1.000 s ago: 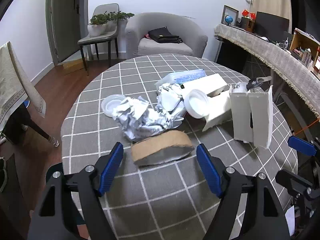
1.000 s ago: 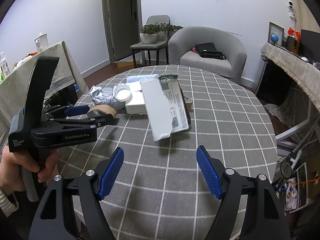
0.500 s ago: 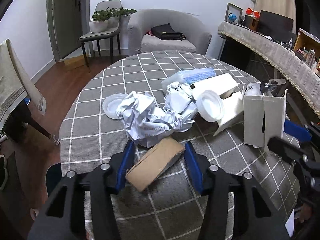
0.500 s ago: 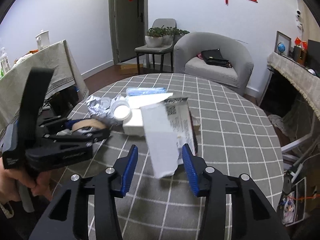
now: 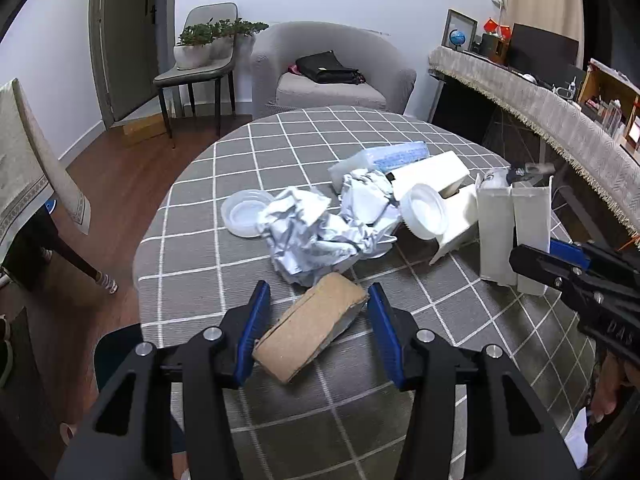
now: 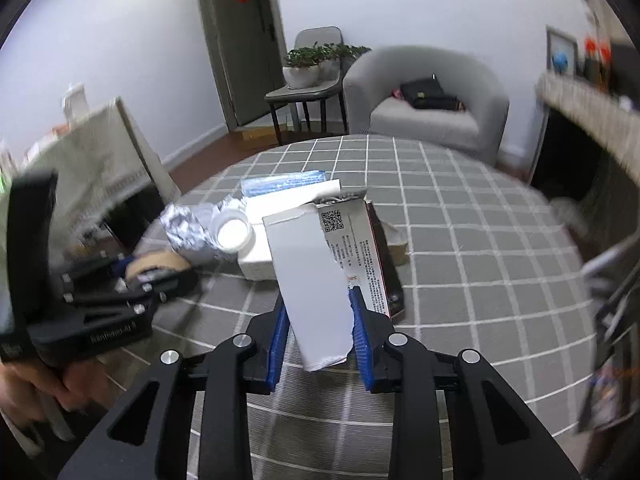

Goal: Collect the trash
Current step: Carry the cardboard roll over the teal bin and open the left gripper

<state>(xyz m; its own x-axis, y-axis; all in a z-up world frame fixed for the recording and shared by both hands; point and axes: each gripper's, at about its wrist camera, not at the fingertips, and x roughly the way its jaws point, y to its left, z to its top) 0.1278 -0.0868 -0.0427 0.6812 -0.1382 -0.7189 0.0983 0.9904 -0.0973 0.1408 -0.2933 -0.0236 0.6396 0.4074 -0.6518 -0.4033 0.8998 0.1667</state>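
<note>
- The left gripper (image 5: 316, 322) has its jaws clamped on a flattened brown cardboard piece (image 5: 312, 326), which lies slanted between the blue pads, its far end close to the crumpled foil
- The right gripper (image 6: 320, 326) has its jaws pressed against both sides of a torn white carton (image 6: 320, 280) with a QR code and printed text; the carton tilts away from the camera over the grey checked surface (image 6: 480, 280)
- In the left wrist view the same carton (image 5: 512, 232) stands at the right side of the trash pile, with the right gripper's black body beside it
- The rest of the trash sits in a heap near the middle of the surface (image 5: 280, 140): crumpled silver foil (image 5: 320, 236), a clear plastic lid (image 5: 242, 216) to its left, a round white lid (image 5: 424, 216) leaning on a white box (image 5: 436, 176), and a blue-printed plastic packet (image 5: 384, 158) behind
- A grey armchair (image 5: 332, 68) with a black bag (image 5: 328, 68) on it stands beyond the surface, and a chair holding potted plants (image 5: 204, 44) is next to it
</note>
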